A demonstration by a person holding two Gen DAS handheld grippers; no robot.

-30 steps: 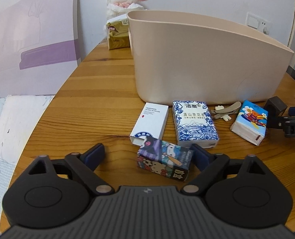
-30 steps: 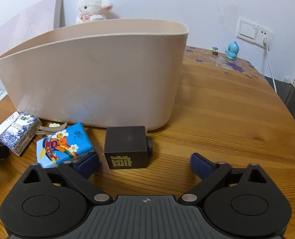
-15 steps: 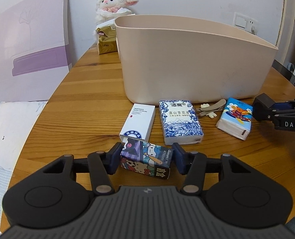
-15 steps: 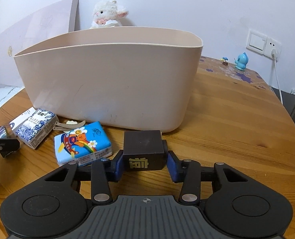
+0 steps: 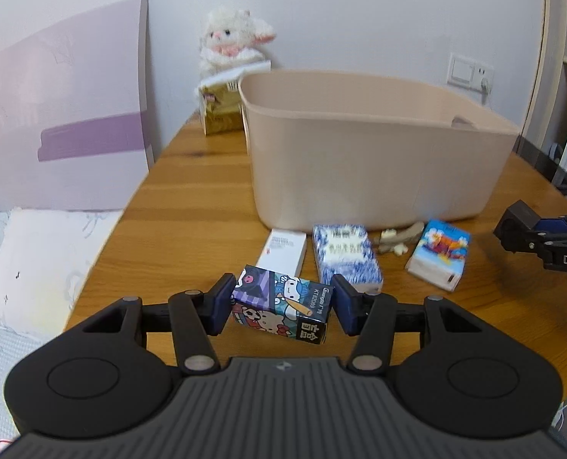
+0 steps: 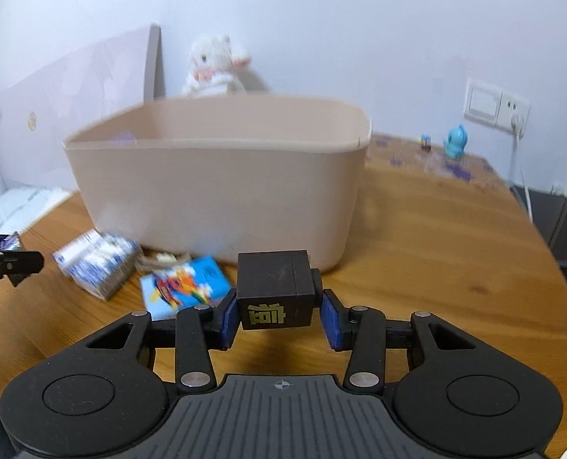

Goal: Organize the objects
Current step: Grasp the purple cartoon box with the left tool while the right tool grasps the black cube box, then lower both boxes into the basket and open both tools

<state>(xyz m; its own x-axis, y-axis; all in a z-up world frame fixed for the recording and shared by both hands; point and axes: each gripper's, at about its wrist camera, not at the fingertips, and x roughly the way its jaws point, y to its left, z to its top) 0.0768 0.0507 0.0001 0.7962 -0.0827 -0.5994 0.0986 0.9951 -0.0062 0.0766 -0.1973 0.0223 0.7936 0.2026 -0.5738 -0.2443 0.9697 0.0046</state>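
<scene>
My left gripper (image 5: 281, 304) is shut on a cartoon-printed box (image 5: 281, 306) and holds it above the wooden table (image 5: 191, 206). My right gripper (image 6: 277, 311) is shut on a black cube box with a gold character (image 6: 276, 290), also lifted; it shows at the right edge of the left wrist view (image 5: 520, 225). A beige tub (image 5: 367, 160) stands behind, its rim (image 6: 222, 141) below both cameras. In front of it lie a white box (image 5: 285, 248), a blue-and-white tissue pack (image 5: 344, 256), a beige hair clip (image 5: 398, 237) and a blue cartoon tissue pack (image 5: 438, 254).
A plush lamb (image 5: 233, 42) and a gold tissue box (image 5: 220, 111) stand at the back left by the wall. A purple-and-white board (image 5: 61, 126) leans at the left, with bedding (image 5: 35, 267) beside the table edge. A blue figurine (image 6: 455, 147) stands at the far right.
Both grippers closed on their boxes and lifted them off the table. The cameras have risen, so the tub's rim and inside now show.
</scene>
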